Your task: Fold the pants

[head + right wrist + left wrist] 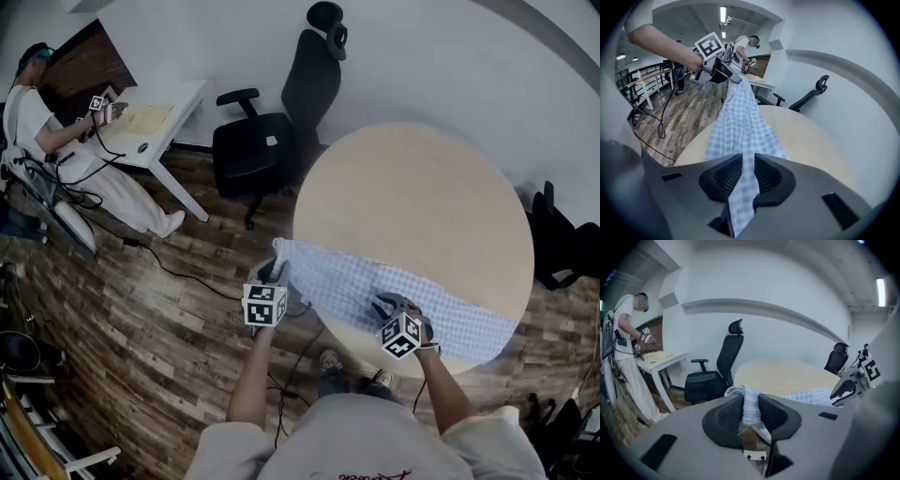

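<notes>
At the left, the left gripper point(275, 271) pinches a bunched end of the blue-checked pants point(361, 281), held raised beside the left edge of the round table point(412, 178). Further right, the right gripper point(392, 306) is clamped on a thin ridge of the same cloth, and the rest lies in a loose strip along the table's near edge. No neat fold shows, so the folding looks barely begun; doubling over and smoothing remain.
</notes>
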